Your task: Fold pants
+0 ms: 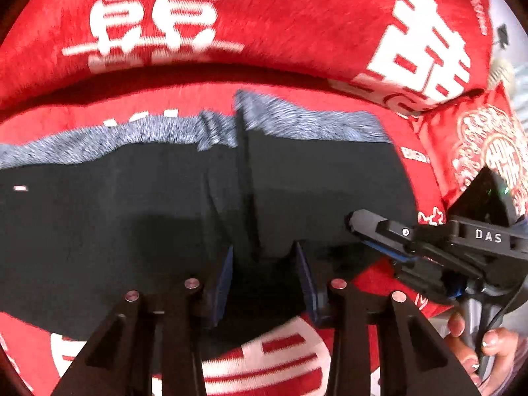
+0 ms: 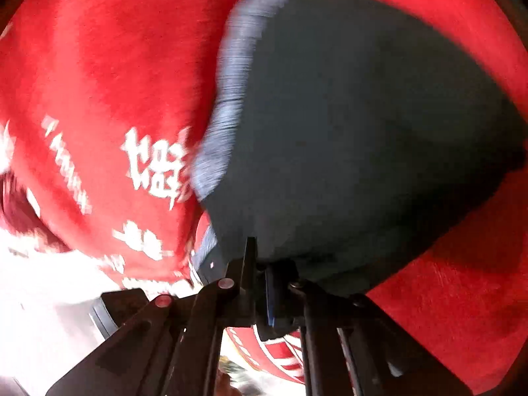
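Observation:
Dark pants (image 1: 138, 217) with a grey fuzzy lining edge (image 1: 99, 142) lie spread on a red blanket (image 1: 290, 10) with white characters. My left gripper (image 1: 264, 264) hovers over the near edge of the pants, its blue-padded fingers (image 1: 224, 280) apart with dark cloth between them. My right gripper (image 1: 369, 231) shows at the right of the left wrist view, pinching the right edge of the pants. In the right wrist view the right gripper (image 2: 259, 264) is shut on the pants (image 2: 346, 132), which lift up in front of it.
A red cushion (image 1: 478, 145) with a white ornament lies at the right behind the right gripper. A raised red fold of bedding (image 1: 198, 33) runs across the back. A hand (image 1: 488, 346) holds the right gripper's handle.

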Available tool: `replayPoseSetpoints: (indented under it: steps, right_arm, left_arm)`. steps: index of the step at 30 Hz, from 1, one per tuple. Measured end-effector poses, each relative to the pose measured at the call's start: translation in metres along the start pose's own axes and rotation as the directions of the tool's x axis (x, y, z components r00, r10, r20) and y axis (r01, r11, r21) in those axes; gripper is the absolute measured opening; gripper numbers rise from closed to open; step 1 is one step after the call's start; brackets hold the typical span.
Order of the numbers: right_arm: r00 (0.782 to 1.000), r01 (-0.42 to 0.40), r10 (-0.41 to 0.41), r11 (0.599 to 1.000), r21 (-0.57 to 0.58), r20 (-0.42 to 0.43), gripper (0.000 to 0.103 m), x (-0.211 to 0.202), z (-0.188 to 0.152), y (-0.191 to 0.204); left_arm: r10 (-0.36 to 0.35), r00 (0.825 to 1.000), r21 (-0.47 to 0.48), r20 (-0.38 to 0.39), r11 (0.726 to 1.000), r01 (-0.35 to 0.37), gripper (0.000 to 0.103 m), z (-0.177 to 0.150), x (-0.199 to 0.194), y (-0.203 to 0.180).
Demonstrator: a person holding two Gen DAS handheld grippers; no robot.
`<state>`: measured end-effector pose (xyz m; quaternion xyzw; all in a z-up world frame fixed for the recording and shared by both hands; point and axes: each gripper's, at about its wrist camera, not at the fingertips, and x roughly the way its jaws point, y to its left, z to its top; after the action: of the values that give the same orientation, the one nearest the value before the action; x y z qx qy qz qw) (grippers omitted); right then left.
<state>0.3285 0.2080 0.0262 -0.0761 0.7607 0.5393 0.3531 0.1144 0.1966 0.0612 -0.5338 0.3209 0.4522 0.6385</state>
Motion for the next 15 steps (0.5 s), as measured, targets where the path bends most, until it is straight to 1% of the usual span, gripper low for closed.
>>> replayPoseSetpoints:
  steps: [2, 3, 4, 5, 6, 7, 8, 9, 11, 12, 13, 14, 15]
  right_arm:
    - [0.999, 0.020, -0.022, 0.996, -0.083, -0.025, 0.004, -0.007, -0.005, 0.016]
    - [0.998, 0.038, -0.043, 0.993, -0.109, -0.043, 0.005, -0.008, -0.008, 0.020]
    - [0.998, 0.037, -0.044, 0.990, -0.139, -0.048, 0.005, -0.011, -0.008, 0.017]
    - [0.996, 0.057, -0.067, 0.989, -0.139, -0.066, 0.004, -0.006, -0.011, 0.013]
    - [0.993, 0.081, -0.092, 0.987, -0.137, -0.078, 0.005, 0.000, -0.013, 0.008]
    - [0.990, 0.097, -0.110, 0.985, -0.142, -0.084, 0.004, 0.005, -0.015, 0.004]
    - [0.984, 0.134, -0.150, 0.978, -0.162, -0.091, 0.004, 0.015, -0.016, -0.003]
    - [0.980, 0.158, -0.177, 0.972, -0.176, -0.094, 0.005, 0.021, -0.016, -0.007]
    - [0.982, 0.147, -0.165, 0.973, -0.178, -0.089, 0.004, 0.026, -0.016, -0.010]
    - [0.980, 0.159, -0.180, 0.966, -0.204, -0.088, 0.006, 0.026, -0.016, -0.006]
    - [0.975, 0.174, -0.202, 0.953, -0.249, -0.091, 0.007, 0.026, -0.018, 0.001]
    - [0.969, 0.186, -0.224, 0.940, -0.286, -0.103, 0.013, 0.027, -0.019, 0.007]
    - [0.964, 0.193, -0.240, 0.930, -0.313, -0.118, 0.021, 0.028, -0.020, 0.013]
  left_arm:
    - [0.012, 1.000, -0.002, 0.016, 1.000, -0.012, 0.039, -0.010, -0.010, -0.002]
    - [0.028, 0.999, -0.005, 0.020, 1.000, -0.027, 0.042, -0.013, -0.011, -0.001]
    - [0.053, 0.998, -0.007, 0.019, 0.999, -0.053, 0.045, -0.017, -0.010, 0.001]
    - [0.094, 0.995, -0.015, 0.012, 0.995, -0.094, 0.051, -0.020, -0.006, 0.004]
    - [0.136, 0.991, -0.031, -0.004, 0.990, -0.136, 0.063, -0.024, 0.000, 0.010]
    - [0.154, 0.988, -0.048, -0.012, 0.987, -0.154, 0.069, -0.026, 0.004, 0.014]
    - [0.159, 0.987, -0.073, -0.011, 0.985, -0.159, 0.075, -0.028, 0.007, 0.020]
    - [0.158, 0.987, -0.080, -0.006, 0.984, -0.158, 0.075, -0.029, 0.007, 0.022]
    - [0.160, 0.987, -0.074, 0.003, 0.984, -0.160, 0.076, -0.029, 0.006, 0.022]
    - [0.172, 0.985, -0.071, 0.004, 0.983, -0.172, 0.079, -0.029, 0.006, 0.021]
    - [0.185, 0.983, -0.068, 0.008, 0.981, -0.184, 0.079, -0.028, 0.003, 0.021]
    - [0.195, 0.981, -0.063, 0.013, 0.979, -0.193, 0.079, -0.028, -0.001, 0.021]
    - [0.210, 0.977, -0.056, 0.024, 0.976, -0.209, 0.079, -0.025, -0.007, 0.018]
